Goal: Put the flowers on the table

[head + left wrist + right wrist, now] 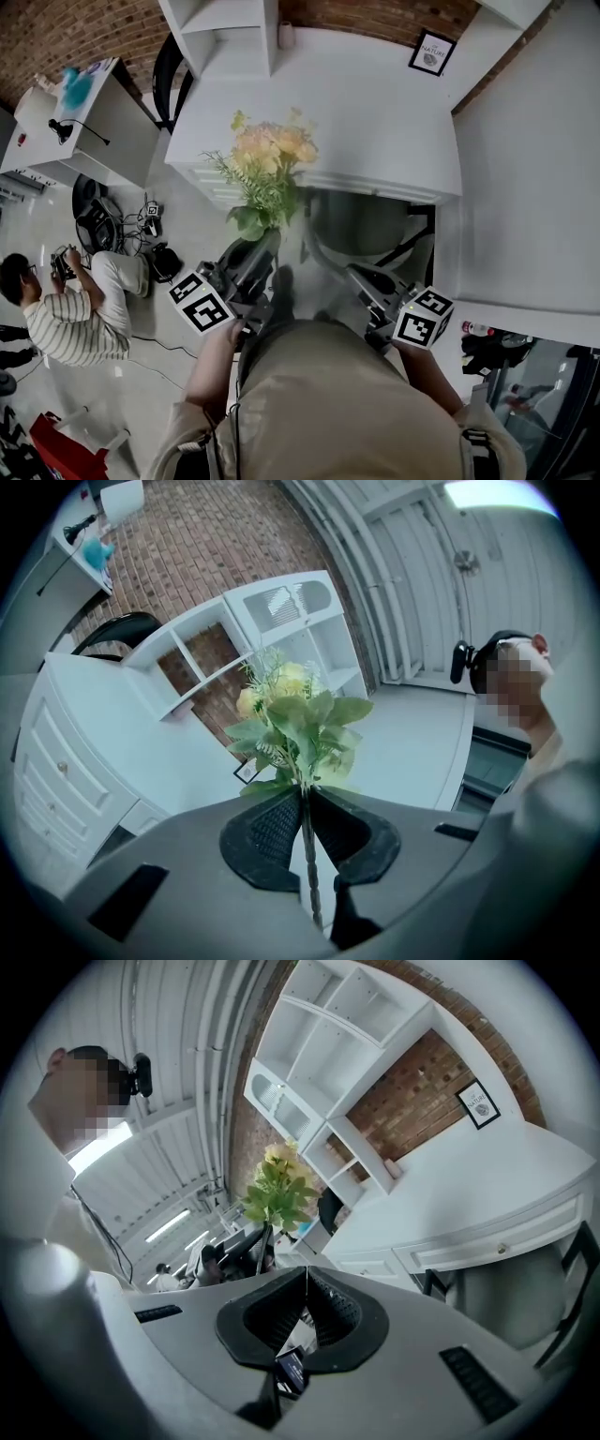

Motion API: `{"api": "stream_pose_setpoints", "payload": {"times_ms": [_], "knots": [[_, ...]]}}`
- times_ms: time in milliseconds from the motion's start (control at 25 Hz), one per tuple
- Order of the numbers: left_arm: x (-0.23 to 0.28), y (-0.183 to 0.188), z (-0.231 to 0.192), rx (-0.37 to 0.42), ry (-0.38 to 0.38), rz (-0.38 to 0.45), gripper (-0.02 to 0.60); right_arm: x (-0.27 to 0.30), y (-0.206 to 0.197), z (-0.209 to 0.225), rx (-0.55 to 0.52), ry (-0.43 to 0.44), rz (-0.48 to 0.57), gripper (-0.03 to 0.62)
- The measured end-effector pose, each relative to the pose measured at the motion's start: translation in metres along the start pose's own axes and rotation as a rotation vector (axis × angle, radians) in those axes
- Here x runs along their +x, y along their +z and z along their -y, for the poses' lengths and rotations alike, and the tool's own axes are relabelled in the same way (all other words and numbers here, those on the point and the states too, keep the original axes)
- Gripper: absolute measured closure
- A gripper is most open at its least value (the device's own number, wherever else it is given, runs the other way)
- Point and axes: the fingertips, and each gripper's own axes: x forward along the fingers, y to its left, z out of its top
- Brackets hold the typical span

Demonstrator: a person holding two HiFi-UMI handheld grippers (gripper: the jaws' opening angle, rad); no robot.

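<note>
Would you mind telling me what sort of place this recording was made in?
Probably a lab or studio dressed as a home room. A white table with drawers and white shelves stand against a brick wall, while a person sits on the floor near cables.

One flower bunch (270, 150), two claws (302, 791) (306, 1273) (one framed picture (432, 52)).

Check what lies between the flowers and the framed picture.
Only bare white tabletop, as the head view shows; the flowers sit in the left claw, the framed picture at its far edge.
</note>
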Motion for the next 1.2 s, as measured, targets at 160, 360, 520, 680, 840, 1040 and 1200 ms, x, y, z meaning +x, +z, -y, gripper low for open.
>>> {"api": "stream_pose_setpoints", "payload": {"times_ms": [160, 360, 520, 680, 840, 1040, 1200], "knots": [[0.007, 0.021, -0.026, -0.022, 0.014, 0.012, 0.548, 0.017, 0.013, 0.006, -0.004, -0.030, -0.032, 0.571], [0.013, 0.018, -0.040, -0.017, 0.021, 0.024, 0.548, 0.016, 0.011, 0.016, -0.017, -0.051, -0.023, 0.571], [0.017, 0.020, -0.046, -0.019, 0.007, 0.019, 0.548, 0.020, 0.013, 0.018, -0.021, -0.058, -0.015, 0.571], [0.029, 0.024, -0.058, -0.024, 0.016, 0.003, 0.548, 0.024, 0.024, 0.028, -0.015, -0.080, -0.010, 0.571], [0.047, 0.042, -0.081, -0.021, 0.025, -0.025, 0.548, 0.040, 0.042, 0.040, 0.007, -0.110, -0.003, 0.571], [0.057, 0.073, -0.119, -0.023, 0.037, -0.048, 0.548, 0.079, 0.062, 0.046, 0.016, -0.133, -0.013, 0.571], [0.057, 0.070, -0.123, -0.015, 0.042, -0.052, 0.548, 0.077, 0.059, 0.049, 0.012, -0.138, -0.009, 0.571]]}}
